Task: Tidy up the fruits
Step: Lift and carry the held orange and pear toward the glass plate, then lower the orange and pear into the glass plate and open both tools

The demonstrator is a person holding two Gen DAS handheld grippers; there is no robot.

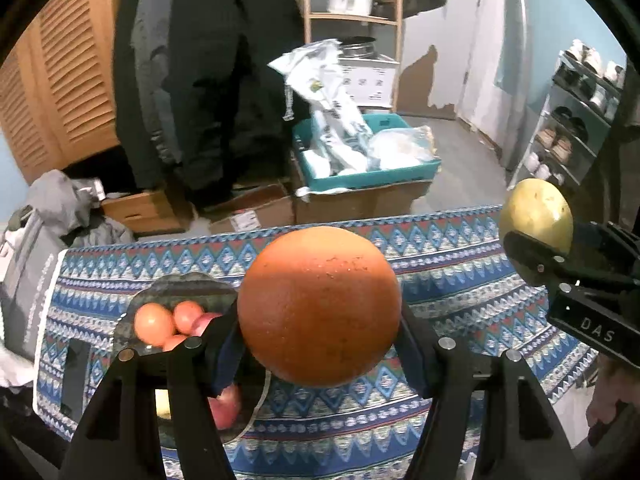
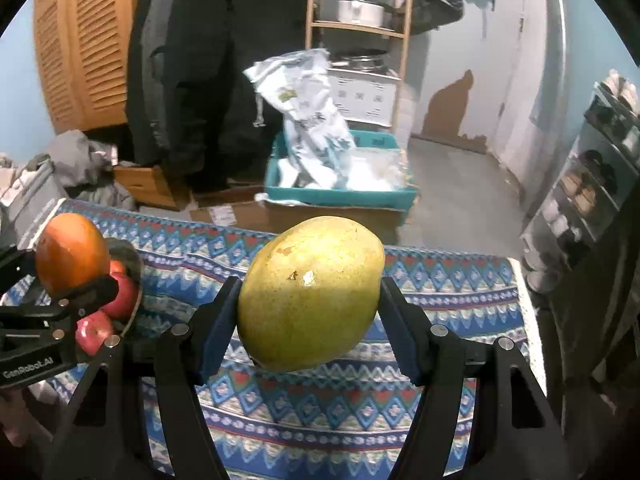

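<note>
Left gripper: jaws closed on a round orange with pitted skin, held above the counter.
Right gripper: jaws clamped on a smooth, oval yellow-green mango.
Counter: covered by a woven zigzag-patterned cloth.
Bowl: dark, shallow, filled with small oranges and red apples.

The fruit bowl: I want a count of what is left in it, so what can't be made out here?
- Left wrist view: the left gripper and its orange cover most of the bowl; some fruit shows only in part.
- Right wrist view: the left gripper hides the bowl's near side, so only red apples show.
- Bowl's bottom: hidden in both views.
- Right gripper holds a mango, clear of the bowl.
</note>
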